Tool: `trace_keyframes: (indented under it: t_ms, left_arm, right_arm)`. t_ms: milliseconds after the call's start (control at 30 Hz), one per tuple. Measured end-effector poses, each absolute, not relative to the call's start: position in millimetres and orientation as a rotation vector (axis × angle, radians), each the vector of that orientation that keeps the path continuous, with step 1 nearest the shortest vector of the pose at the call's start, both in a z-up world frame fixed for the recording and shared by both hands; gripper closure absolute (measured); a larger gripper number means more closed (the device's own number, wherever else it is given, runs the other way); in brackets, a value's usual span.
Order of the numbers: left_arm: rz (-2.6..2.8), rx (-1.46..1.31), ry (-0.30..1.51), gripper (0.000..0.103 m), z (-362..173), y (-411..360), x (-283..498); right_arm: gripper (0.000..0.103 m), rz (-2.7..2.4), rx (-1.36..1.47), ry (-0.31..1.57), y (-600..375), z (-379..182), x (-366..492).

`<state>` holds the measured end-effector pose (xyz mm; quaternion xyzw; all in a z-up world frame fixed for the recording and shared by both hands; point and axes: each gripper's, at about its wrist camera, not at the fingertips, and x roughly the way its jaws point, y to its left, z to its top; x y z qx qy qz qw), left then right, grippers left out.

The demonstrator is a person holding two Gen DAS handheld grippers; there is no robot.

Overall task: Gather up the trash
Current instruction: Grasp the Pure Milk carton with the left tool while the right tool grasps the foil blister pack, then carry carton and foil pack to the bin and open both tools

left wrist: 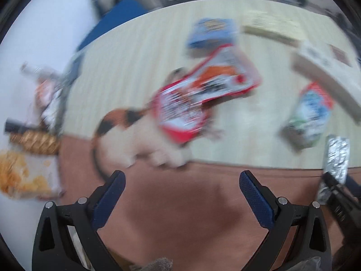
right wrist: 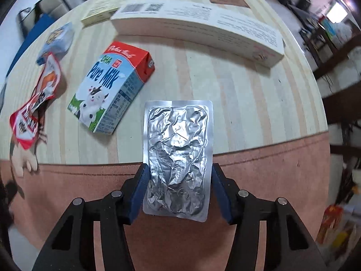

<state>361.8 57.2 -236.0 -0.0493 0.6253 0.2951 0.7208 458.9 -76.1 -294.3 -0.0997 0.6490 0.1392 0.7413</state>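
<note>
Both wrist views look steeply down, close over the table's (right wrist: pixel 225 90) near edge, sharing the milk carton (right wrist: pixel 110 90).

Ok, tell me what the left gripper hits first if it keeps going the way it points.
Probably the bare pinkish-brown mat, which lies between the open, empty jaws of the left gripper. The cat-shaped toy lies just beyond, at the wooden board's edge. The picture is blurred and depth unclear.
</note>
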Motion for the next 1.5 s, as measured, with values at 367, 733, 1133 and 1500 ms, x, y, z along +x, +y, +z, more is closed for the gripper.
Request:
trace_keyframes:
  t_ms: [367, 733, 1133, 1500]
  left_arm:
    - [0.249, 0.035, 1.448, 0.001, -268.1, -22.7, 472.2]
    - [0.178, 0.045, 1.453, 0.050, -278.9, -32.0, 487.2]
    - [0.311, -0.104, 1.387, 0.051, -250.3, -22.0, 414.5]
    - [0.405, -0.283, 1.306, 0.052, -229.6, 1.0, 320.4]
  right_arm:
    - [0.068, 0.278, -0.086, 1.505, -183.1, -295.8, 512.2]
    - [0.057, 0.265, -0.120, 1.515, -176.4, -298.1, 526.5]
    - [0.096, 0.334, -0.023, 1.422, -190.7, -266.0, 511.9]
    - [0.101, 0.484, -0.059, 1.331, -173.5, -213.1, 463.3]
